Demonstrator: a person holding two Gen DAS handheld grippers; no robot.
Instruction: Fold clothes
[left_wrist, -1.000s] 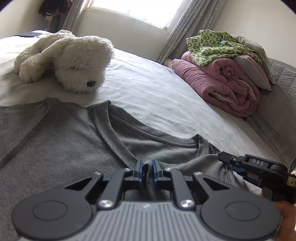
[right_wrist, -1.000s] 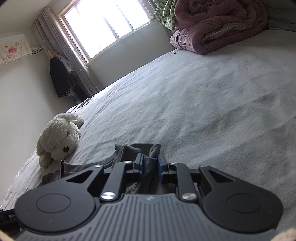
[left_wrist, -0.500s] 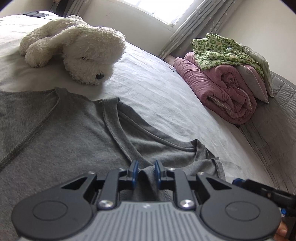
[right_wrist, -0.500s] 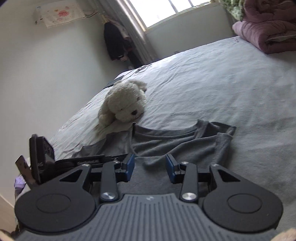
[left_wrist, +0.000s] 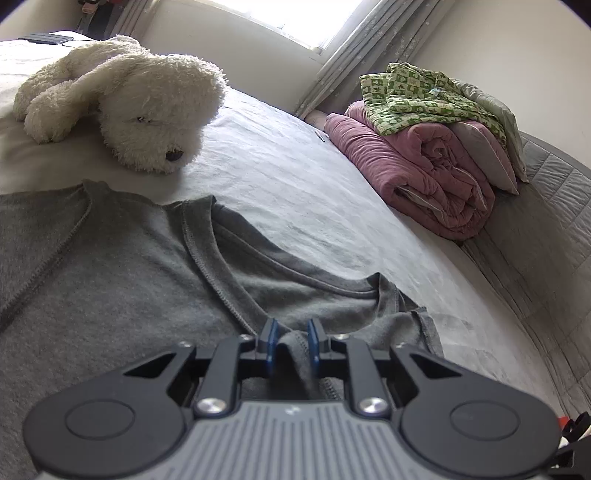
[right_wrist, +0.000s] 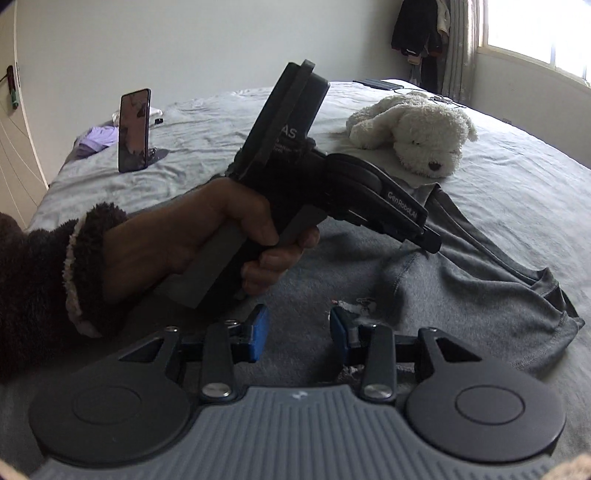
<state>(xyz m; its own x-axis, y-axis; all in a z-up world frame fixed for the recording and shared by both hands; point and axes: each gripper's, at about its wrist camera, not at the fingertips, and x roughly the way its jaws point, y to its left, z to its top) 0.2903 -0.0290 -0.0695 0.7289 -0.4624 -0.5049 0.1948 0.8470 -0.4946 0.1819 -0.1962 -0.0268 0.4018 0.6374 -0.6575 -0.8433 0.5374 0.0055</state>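
Place: home bedroom
Evidence: bed (left_wrist: 295, 177); plush dog (left_wrist: 147, 107); folded quilts (left_wrist: 424, 162); curtained window (left_wrist: 332, 44)

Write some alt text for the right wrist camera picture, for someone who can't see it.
A person's hand holds the left gripper down on a raised fold of a grey top spread over a bed. In the foreground the right gripper hangs open over the fabric, holding nothing. Behind lie a white plush dog and a propped-up phone.
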